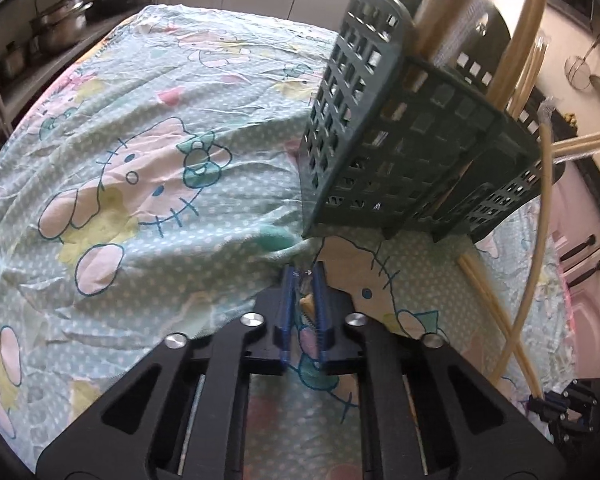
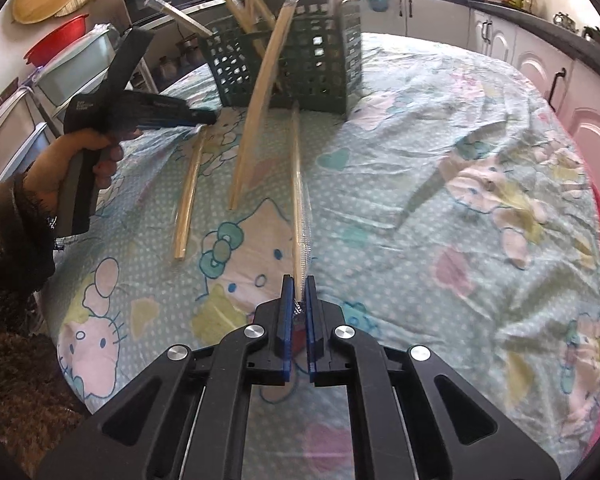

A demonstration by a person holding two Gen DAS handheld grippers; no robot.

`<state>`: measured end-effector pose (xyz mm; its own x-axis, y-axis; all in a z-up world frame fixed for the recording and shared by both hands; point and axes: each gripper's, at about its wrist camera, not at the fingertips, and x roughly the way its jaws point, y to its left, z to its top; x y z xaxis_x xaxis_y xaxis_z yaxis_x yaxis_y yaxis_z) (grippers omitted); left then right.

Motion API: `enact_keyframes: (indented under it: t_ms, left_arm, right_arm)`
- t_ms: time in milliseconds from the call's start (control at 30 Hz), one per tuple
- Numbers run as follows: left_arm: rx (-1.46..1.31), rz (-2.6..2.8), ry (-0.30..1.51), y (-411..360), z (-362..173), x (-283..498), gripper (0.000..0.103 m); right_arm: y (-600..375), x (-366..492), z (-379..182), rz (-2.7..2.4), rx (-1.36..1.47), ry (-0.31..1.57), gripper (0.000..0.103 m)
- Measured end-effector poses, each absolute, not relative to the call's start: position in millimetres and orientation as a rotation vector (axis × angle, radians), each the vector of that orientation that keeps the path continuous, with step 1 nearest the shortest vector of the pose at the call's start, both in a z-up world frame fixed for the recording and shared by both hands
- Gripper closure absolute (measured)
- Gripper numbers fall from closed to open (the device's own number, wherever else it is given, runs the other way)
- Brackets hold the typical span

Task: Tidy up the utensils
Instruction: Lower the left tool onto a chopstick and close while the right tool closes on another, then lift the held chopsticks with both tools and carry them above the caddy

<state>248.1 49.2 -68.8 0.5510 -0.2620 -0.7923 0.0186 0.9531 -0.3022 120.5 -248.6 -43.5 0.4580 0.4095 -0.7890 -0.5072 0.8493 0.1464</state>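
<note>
My right gripper (image 2: 299, 280) has its jaws pinching the near end of a long wrapped chopstick pair (image 2: 298, 200), which runs away from me toward the green utensil basket (image 2: 292, 68) at the far side of the counter (image 2: 440, 184). My left gripper (image 1: 303, 276) is also pressed nearly together; its jaws nip what looks like the pale tip of another wooden stick (image 1: 307, 303) just in front of the basket, though only that tip shows in the left wrist view. In the right wrist view the left gripper (image 2: 204, 118) sits to the left, in a hand (image 2: 80, 160), with its tip at the far end of a loose stick (image 2: 188, 196) on the cloth. One more stick (image 2: 260, 120) leans from the cloth up against the basket's near wall. Several already stand inside.

The risks I see: I hold mine at the very end, so the long free length may swing or sag and catch the basket's grid wall instead of clearing the rim. The plastic wrapper looks slick, so the pair may slide within the pinch. Both tools work close together here, and a crossing stick could knock the leaning one down or tip the light basket.
</note>
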Motion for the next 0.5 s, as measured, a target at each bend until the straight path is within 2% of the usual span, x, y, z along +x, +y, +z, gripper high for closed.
enact_keyframes:
  t_ms: [267,500]
  left_arm:
    - [-0.357,-0.234,0.888,70,-48,225,0.101]
    - [-0.375,-0.294,0.762,75,-4,194,0.102]
  right_arm:
    - [-267,108,-7,0.508,-0.142,0.867,0.098]
    - [-271,102,30,0.495,-0.171,0.785,0.098]
